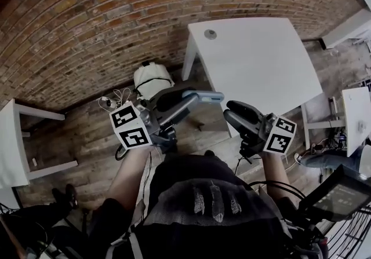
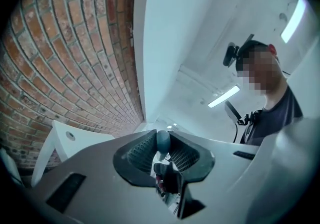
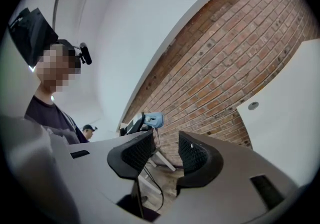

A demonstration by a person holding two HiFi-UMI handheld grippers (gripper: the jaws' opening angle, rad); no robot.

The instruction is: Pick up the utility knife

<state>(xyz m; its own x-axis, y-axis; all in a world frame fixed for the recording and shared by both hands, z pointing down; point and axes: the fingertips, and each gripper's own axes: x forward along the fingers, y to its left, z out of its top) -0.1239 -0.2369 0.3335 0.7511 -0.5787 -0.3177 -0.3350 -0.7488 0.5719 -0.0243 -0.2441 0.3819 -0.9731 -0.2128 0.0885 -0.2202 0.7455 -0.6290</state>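
**Utility knife [image 1: 204, 97] clamped in the left gripper [image 1: 177, 103]**

Its blade end cannot be made out. In the left gripper view only a rounded grey-blue tip shows between the narrow, pinching pads. The knife is a pale blue-grey bar, held in the air just beside the left edge of the white table [image 1: 255, 61]. The right gripper [image 1: 235, 113] stands wide with nothing between its jaws. Bare wooden floor [image 1: 87, 136] lies below, and the brick wall [image 1: 87, 20] closes the far side.
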